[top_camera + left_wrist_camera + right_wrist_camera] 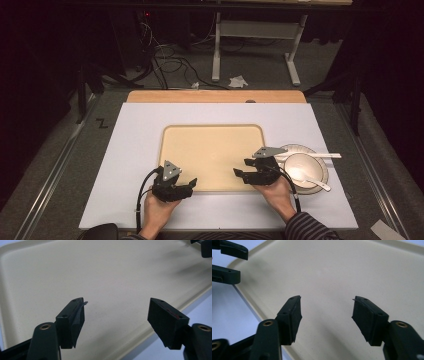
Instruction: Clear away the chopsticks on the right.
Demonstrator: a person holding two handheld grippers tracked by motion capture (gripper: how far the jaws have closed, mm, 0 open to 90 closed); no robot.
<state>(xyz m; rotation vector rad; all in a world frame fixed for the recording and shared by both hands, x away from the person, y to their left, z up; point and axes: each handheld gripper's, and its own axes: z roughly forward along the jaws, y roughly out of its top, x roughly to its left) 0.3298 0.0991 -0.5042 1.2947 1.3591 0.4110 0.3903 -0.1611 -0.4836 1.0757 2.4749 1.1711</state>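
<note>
Over near tray (212,150) edge | left gripper (189,184) and right gripper (240,173) both wide, empty, facing inward, likely a ready pose | bowl (302,169) with spoon (315,182) beside right hand, outside tray.

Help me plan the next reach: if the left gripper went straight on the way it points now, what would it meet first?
Probably the bare floor of the beige tray. The left gripper has its jaws open with nothing between them, aimed over the tray's near rim, slanting down at its surface. Depth is hard to judge.
</note>
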